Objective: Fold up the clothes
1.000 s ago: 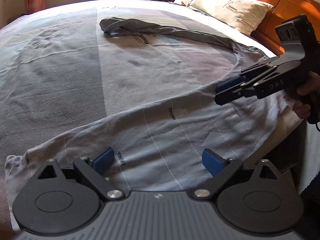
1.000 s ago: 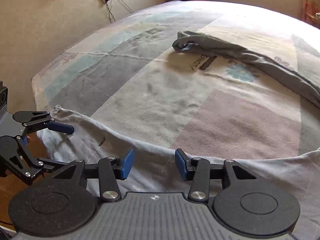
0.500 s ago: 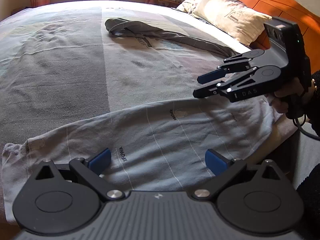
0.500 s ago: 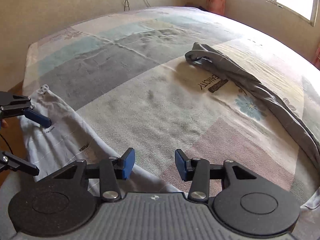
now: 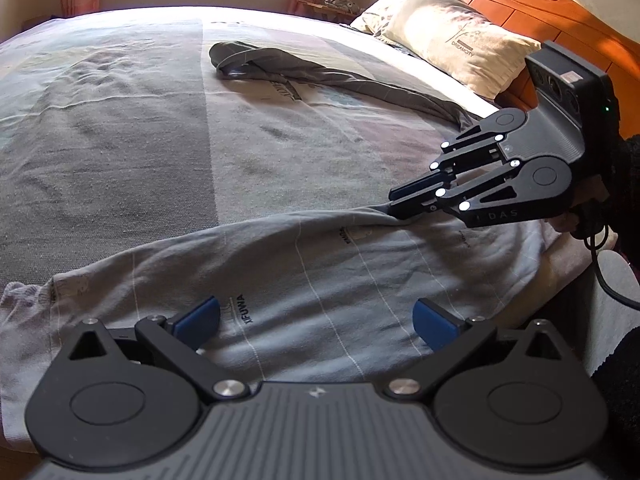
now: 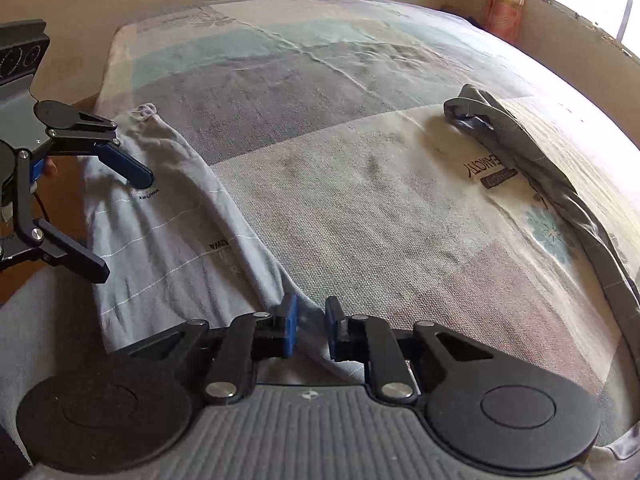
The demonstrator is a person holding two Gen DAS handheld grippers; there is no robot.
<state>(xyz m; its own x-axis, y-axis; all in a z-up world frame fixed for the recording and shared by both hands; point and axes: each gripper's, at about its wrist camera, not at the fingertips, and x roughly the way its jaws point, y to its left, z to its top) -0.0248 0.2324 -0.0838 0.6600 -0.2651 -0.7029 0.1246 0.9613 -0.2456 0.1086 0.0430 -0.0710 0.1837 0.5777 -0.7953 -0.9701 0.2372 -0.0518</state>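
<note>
Early going here: the right gripper (image 6: 311,322) is closing its jaws on the far edge of the pale grey trousers (image 5: 328,280) lying flat along the bed's (image 5: 120,140) near edge, while the left gripper (image 5: 316,318) is hovering wide, holding nothing. No fold is showing yet; a darker grey garment (image 5: 320,76) is waiting further up the patchwork sheet. A pillow (image 5: 452,36) is leaning against the wooden headboard (image 5: 580,12).

Pale grey white-striped garment (image 5: 320,280), darker grey garment (image 5: 320,76), blue fingers (image 5: 198,316).

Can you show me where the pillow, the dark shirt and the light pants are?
pillow (image 5: 452,36): left wrist view, its middle.
dark shirt (image 6: 520,148): right wrist view, its folded body.
light pants (image 5: 320,280): left wrist view, the leg's middle.
</note>
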